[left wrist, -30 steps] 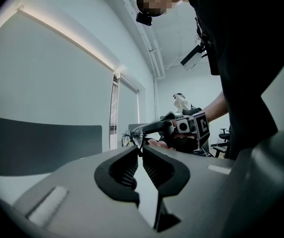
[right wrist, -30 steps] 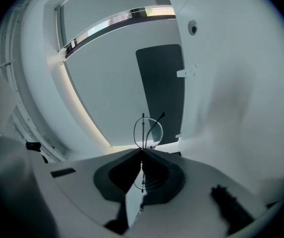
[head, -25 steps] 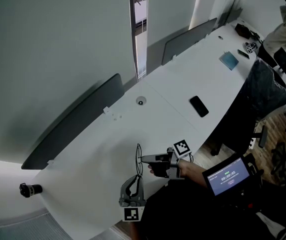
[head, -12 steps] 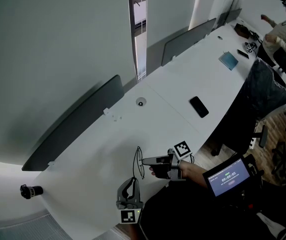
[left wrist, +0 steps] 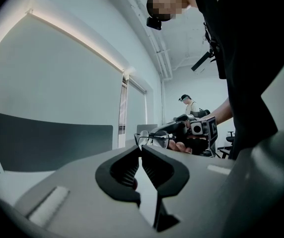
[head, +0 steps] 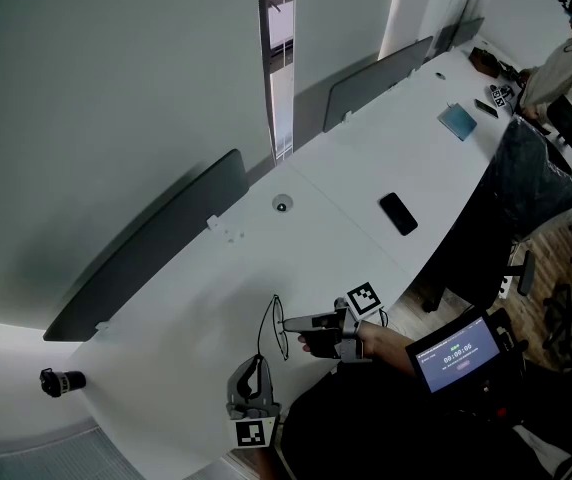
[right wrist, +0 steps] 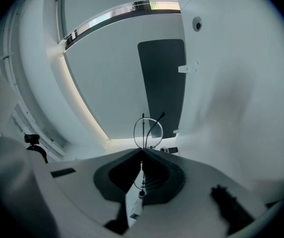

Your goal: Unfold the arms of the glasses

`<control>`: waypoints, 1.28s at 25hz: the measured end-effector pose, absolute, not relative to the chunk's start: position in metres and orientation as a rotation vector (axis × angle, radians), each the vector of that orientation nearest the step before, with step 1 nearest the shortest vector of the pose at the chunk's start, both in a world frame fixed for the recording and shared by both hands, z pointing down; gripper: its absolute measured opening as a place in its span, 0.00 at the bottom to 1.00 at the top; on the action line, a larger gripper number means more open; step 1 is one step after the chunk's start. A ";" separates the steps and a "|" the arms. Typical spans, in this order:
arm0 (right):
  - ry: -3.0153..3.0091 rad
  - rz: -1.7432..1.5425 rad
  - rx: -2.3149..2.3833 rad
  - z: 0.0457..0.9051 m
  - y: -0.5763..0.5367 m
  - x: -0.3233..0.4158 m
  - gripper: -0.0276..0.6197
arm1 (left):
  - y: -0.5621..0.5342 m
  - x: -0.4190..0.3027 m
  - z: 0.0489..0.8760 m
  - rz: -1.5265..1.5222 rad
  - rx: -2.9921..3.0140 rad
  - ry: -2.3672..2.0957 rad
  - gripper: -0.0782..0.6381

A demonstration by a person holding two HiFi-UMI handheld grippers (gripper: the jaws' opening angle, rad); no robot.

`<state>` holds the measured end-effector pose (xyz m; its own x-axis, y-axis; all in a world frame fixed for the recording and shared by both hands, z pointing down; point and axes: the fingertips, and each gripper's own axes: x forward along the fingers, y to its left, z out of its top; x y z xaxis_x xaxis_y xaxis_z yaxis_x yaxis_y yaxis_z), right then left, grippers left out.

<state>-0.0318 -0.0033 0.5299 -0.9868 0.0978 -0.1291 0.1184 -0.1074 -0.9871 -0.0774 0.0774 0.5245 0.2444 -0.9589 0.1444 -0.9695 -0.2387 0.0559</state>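
A pair of thin wire glasses is held in the air just above the near edge of a long white desk, in front of the person wearing the camera. From the head view the frame is seen almost edge-on, as a narrow loop whose long axis runs from the near edge toward the far edge. One thin arm is swung out from it and points back toward the near edge.

The right gripper is clamped on the glasses. In the right gripper view its jaws are closed around the wire, with a lens ring just beyond the tips.

The left gripper is closed, its jaws brought together. The swung-out arm runs toward its tips, but whether the arm's end is pinched there cannot be told.

Compared with a second ago, the left gripper is found further toward the near edge and slightly left, drawn away from the frame. The right gripper is found in the same place. The person at the far right end, whose arm was raised then, is now seen with it lowered.

A black phone lies on the middle of the desk, and a blue notebook nearer the far right end. Dark divider panels are fixed along the far edge, against a pale wall with a narrow window strip. A dark office chair is drawn up at the right side.
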 end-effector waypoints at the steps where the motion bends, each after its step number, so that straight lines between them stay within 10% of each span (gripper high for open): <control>1: 2.091 -2.314 0.256 0.530 -0.003 -0.032 0.06 | 0.077 -0.079 0.524 0.120 2.365 -1.857 0.15; 32: 2.155 -2.325 0.421 0.523 0.022 -0.031 0.06 | 0.078 -0.134 0.531 0.137 2.238 -2.039 0.15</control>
